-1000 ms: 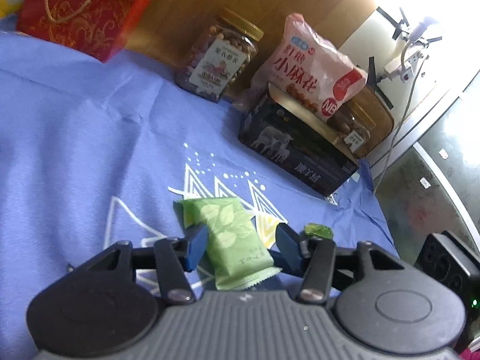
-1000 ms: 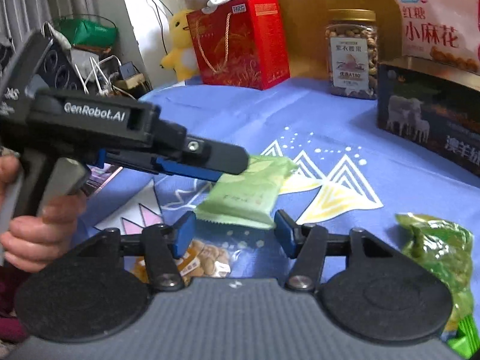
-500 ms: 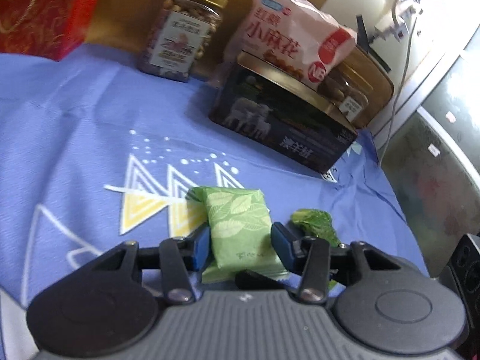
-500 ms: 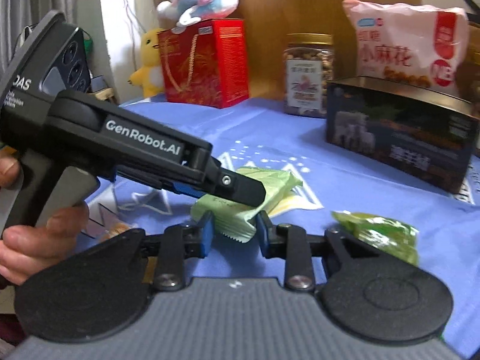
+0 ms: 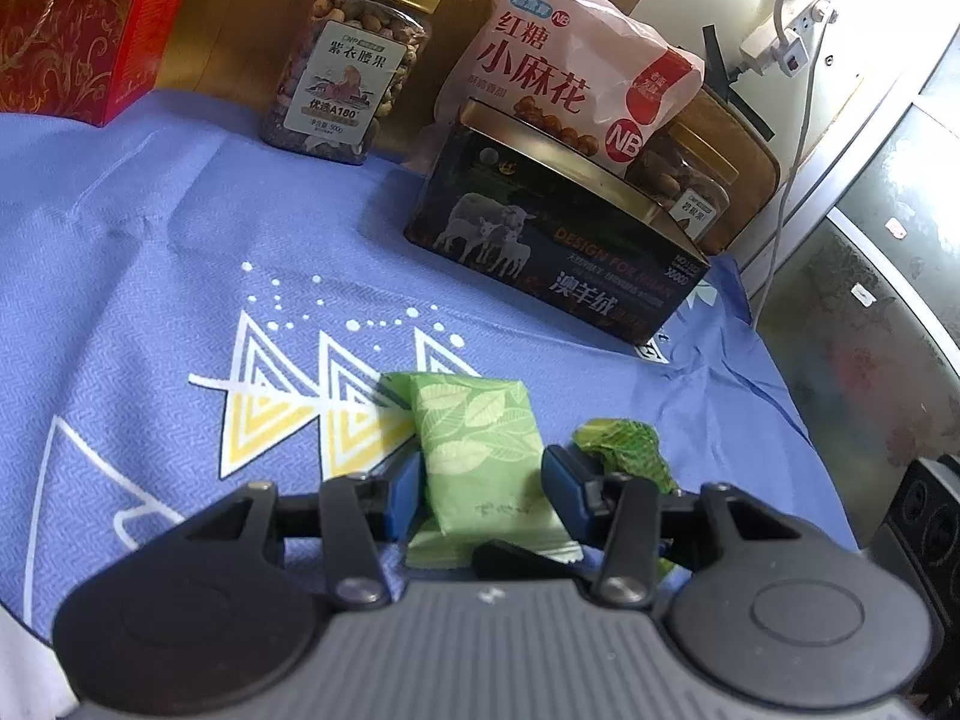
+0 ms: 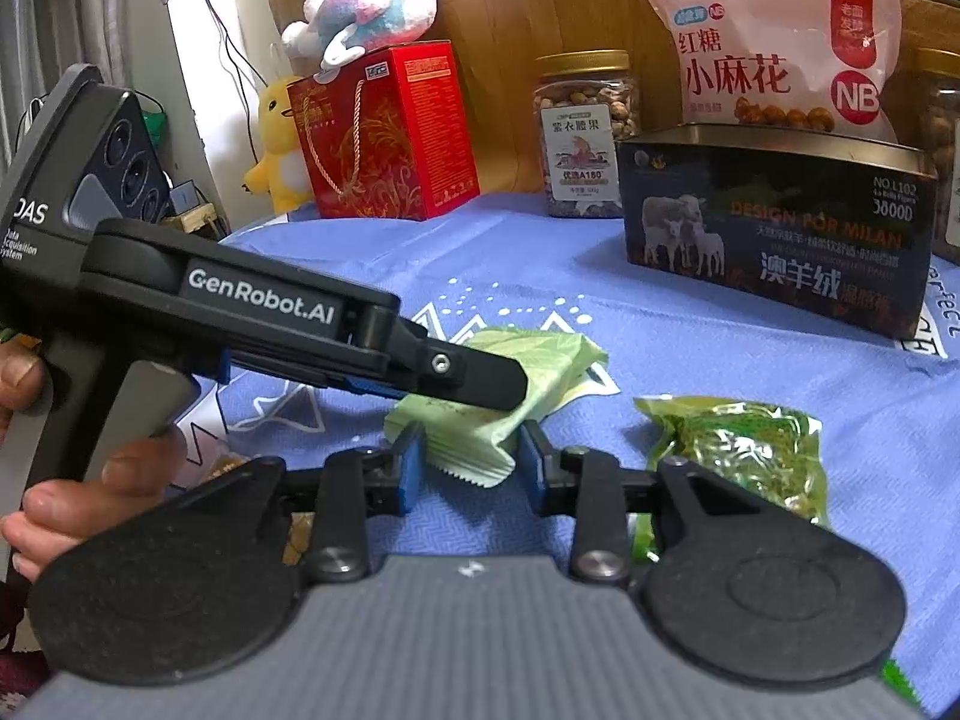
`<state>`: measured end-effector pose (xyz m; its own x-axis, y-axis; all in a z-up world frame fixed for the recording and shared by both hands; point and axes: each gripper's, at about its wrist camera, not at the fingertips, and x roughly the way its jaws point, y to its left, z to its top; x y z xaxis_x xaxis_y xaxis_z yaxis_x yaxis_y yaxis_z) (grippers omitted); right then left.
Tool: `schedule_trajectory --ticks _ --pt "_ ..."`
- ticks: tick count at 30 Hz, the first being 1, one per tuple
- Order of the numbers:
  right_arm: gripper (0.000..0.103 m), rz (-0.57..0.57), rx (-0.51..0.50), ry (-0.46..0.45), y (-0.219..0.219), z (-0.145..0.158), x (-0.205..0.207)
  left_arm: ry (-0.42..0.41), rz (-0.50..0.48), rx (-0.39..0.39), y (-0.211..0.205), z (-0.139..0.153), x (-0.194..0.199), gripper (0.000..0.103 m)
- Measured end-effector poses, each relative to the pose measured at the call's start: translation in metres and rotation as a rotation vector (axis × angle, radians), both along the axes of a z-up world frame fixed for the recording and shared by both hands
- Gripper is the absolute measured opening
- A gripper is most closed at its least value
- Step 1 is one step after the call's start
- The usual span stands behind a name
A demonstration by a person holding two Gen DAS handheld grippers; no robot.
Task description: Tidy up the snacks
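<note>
A light green leaf-print packet (image 5: 474, 432) lies lengthwise between my left gripper's (image 5: 483, 480) blue pads, which press on its sides. In the right wrist view the left gripper (image 6: 480, 387) reaches in from the left, held by a hand (image 6: 90, 492), one finger lying over the packet (image 6: 540, 354). My right gripper (image 6: 471, 459) has the packet's serrated near end between its pads; the jaws are opening slightly, pads still touching it. A dark green crinkled packet (image 5: 624, 450) (image 6: 738, 450) lies on the blue cloth (image 5: 150, 276) just to the right.
At the back stand a dark box with sheep (image 6: 774, 228), a pink snack bag (image 6: 774, 42) on it, a nut jar (image 6: 585, 132), a second jar (image 5: 684, 180) and a red gift box (image 6: 384, 132) with plush toys (image 6: 366, 6). The cloth's right edge (image 5: 774, 372) drops off.
The left gripper carried the light green packet to the right, beside the dark green one. The right jaws narrowed from wide apart onto the packet's near end, then widened a little.
</note>
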<state>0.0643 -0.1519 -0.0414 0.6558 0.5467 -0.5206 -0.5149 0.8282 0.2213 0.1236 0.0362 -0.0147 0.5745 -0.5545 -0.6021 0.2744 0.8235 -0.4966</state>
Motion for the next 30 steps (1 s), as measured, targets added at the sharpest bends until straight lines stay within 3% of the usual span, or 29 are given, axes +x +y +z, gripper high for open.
schedule_trajectory --ticks 30 --pt "0.04 0.006 -0.006 -0.005 0.0002 0.0006 -0.0003 -0.004 0.0 -0.012 0.0022 -0.0001 -0.0021 0.043"
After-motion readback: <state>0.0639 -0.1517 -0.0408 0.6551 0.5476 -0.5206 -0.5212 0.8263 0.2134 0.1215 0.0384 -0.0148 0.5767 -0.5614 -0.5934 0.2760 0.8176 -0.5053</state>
